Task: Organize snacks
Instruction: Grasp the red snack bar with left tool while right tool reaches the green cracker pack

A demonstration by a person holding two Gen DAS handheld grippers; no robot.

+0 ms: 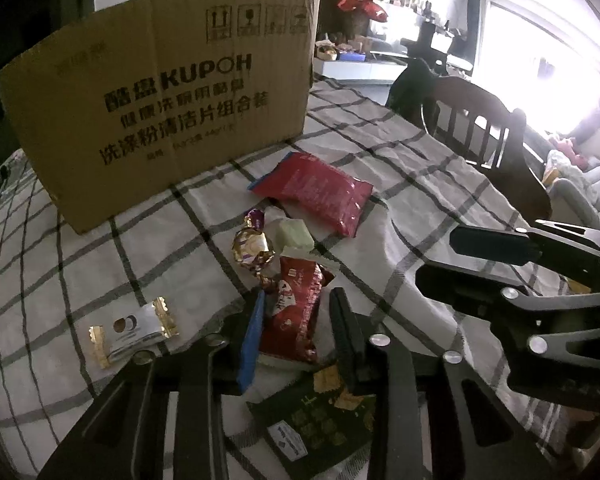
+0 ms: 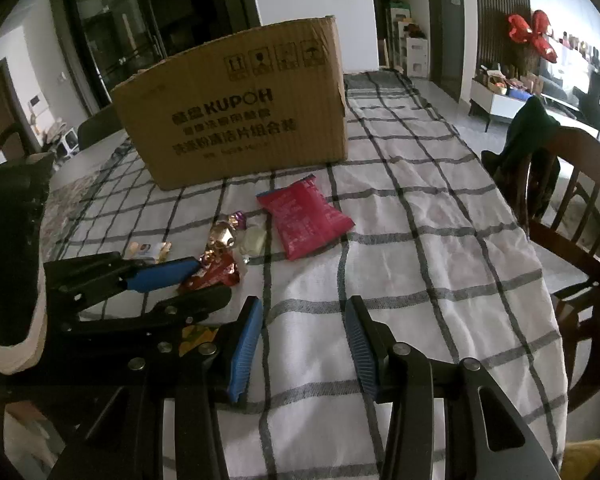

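On the checked counter (image 2: 420, 248) we count six snacks — two red packets, three small candies, one dark packet. Our left tongs (image 1: 296, 332) stand apart around one red packet (image 1: 296, 316); our right tongs (image 2: 304, 344) are apart, holding nothing. One cardboard box (image 2: 236, 120) stands behind.
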